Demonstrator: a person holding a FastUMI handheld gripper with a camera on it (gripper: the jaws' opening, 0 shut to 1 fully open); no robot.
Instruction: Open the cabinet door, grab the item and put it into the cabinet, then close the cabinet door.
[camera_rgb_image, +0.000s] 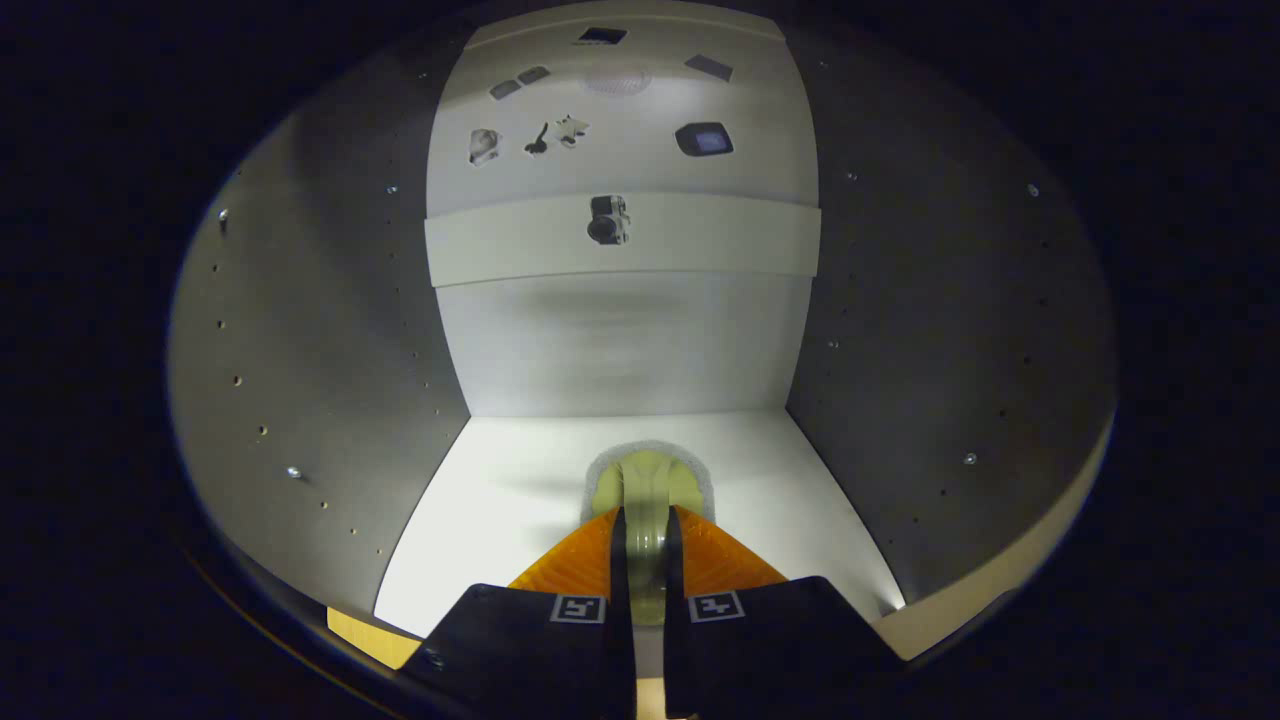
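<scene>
Inside the open cabinet (620, 350), the tongs (646, 545) grip the pale item (648, 490) above its floor; releasing and closing the door remain.

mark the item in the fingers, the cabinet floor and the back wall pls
Pale green item (645, 478): gripper view, its rounded far end beyond the fingers.
Cabinet floor (500, 500): gripper view, bare white patch.
Back wall (620, 350): gripper view, lower panel.

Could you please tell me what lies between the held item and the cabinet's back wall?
In the gripper view, only bare white cabinet floor lies between the pale yellow-green item, pinched in the orange-fingered tool, and the grey back wall.
</scene>
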